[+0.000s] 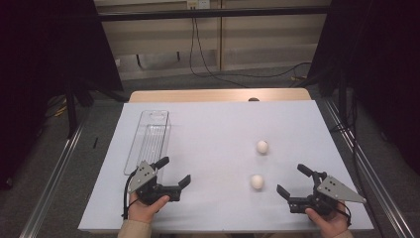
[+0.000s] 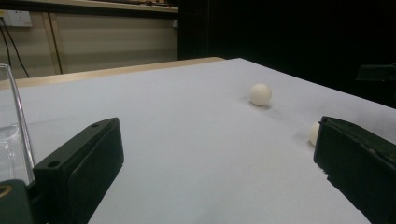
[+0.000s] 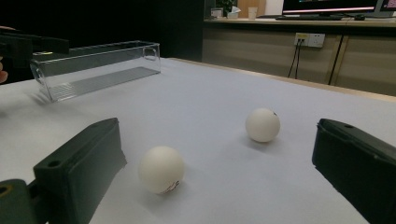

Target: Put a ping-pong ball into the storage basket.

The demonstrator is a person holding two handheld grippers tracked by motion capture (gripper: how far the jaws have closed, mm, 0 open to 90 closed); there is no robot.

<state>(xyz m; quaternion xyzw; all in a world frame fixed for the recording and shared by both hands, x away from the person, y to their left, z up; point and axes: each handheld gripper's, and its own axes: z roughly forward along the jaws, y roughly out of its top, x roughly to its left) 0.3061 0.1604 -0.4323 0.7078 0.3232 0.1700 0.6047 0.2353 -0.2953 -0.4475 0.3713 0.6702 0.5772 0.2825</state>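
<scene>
The worktop [image 1: 213, 124] is the biggest thing here, covered in a plain white sheet with a strip of bare wood showing along the far edge. Next down in size is the clear plastic tray [image 1: 148, 141], a long narrow box lying on the left side of the worktop, running away from the person. It looks empty from what I can see.

Then the two handheld grippers, both down at the near edge. The left gripper [image 1: 173, 173] sits just at the near end of the tray, with a hand [image 1: 143, 208] wrapped around its grip. Its fingers are spread wide with nothing between them, and in the left gripper view both black fingers [image 2: 79, 168] frame bare sheet. The right gripper [image 1: 293, 179] is over at the near right, also held by a hand [image 1: 329, 223], fingers spread apart as well and holding nothing.

Smallest are the two white balls, right of centre. The near ball [image 1: 257, 181] rests on the sheet just left of the right gripper's open fingers, not touching them; in the right gripper view it sits low between the fingers, closer to the left one. The far ball [image 1: 262, 146] lies a bit further back, apart from the first, and well away from the tray.
</scene>
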